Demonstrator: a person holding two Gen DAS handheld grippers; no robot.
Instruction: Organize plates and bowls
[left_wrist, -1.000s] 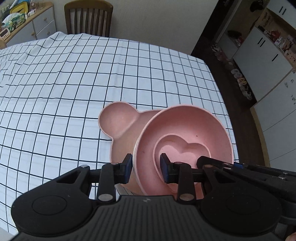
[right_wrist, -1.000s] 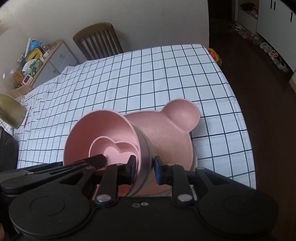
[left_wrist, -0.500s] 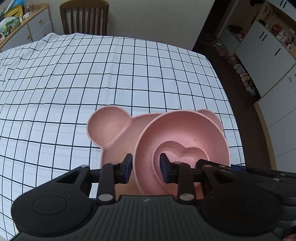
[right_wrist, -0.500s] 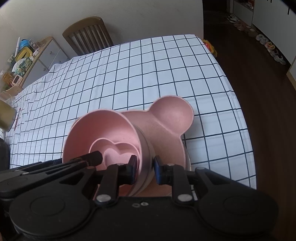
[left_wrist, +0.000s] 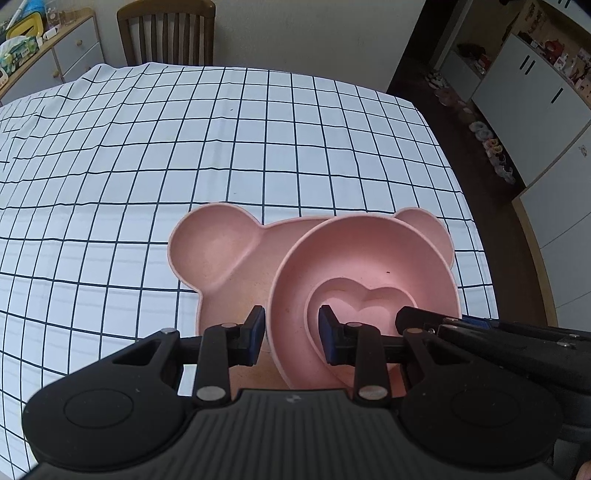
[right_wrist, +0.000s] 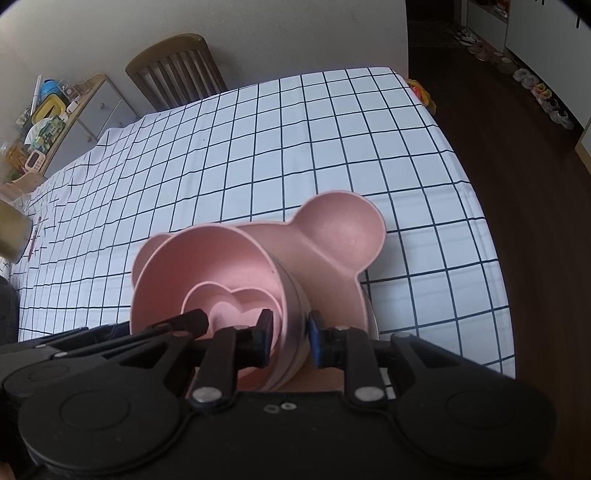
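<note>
1. The left gripper (left_wrist: 291, 334) straddled the left rim of the round bowl (left_wrist: 369, 258), pads seemingly pressing it.
2. That bowl, heart bowl (left_wrist: 364, 301) nested inside, sat on the bear plate (left_wrist: 214, 247) directly ahead.
3. The right gripper (right_wrist: 288, 341) was opening around the opposite wall.

Table's covered with a white tablecloth (left_wrist: 258, 147) with a black grid, kinda wrinkly toward the far left. Sitting right on it near the front edge: a pink bear-shaped plate (left_wrist: 218, 258).
</note>
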